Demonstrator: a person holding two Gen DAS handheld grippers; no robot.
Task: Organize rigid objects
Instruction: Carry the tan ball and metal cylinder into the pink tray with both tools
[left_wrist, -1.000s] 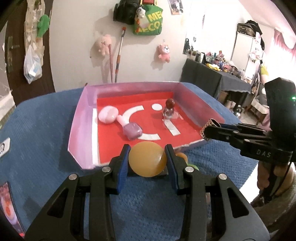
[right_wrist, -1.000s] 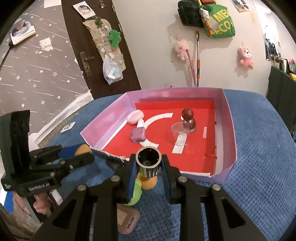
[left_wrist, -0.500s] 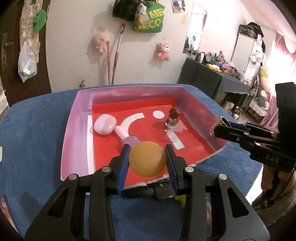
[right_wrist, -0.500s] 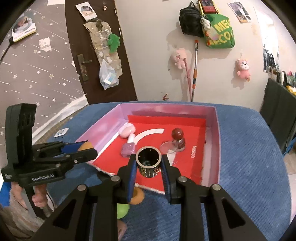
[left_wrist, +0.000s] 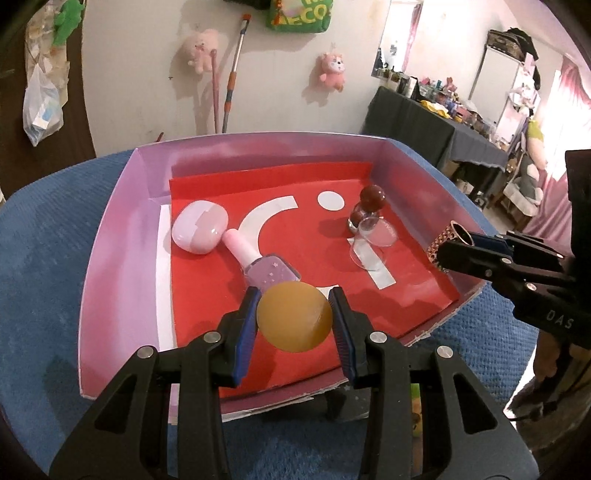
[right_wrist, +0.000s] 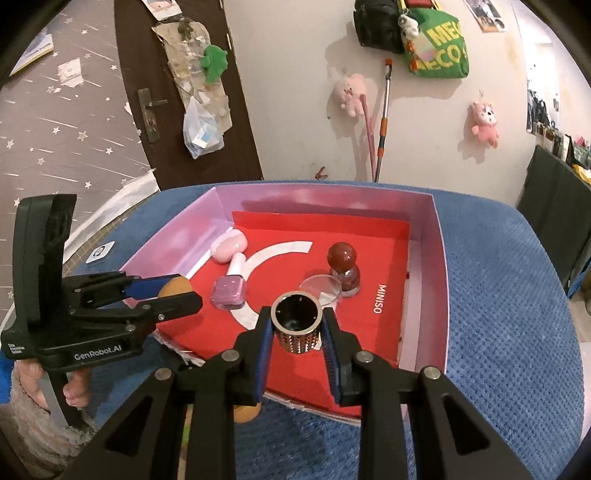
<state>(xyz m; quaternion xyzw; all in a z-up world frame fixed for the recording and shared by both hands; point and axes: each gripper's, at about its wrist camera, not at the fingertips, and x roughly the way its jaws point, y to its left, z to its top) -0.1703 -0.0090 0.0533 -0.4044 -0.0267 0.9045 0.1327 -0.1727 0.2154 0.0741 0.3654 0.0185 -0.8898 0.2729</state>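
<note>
I hold the amber ball clamped in my left gripper and the studded cup in my right gripper, both above the pink box near its front edge.

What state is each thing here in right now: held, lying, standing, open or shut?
Left gripper: shut on the amber ball, over the box.
Right gripper: shut on the studded cup, upright, mouth up.
Pink box: open-topped, on the blue cloth.
Lilac polish bottle: lying on its side.
Pink case: shut, lying flat.
Dark red bottle: standing upright.
Clear disc: leaning against that bottle.
</note>
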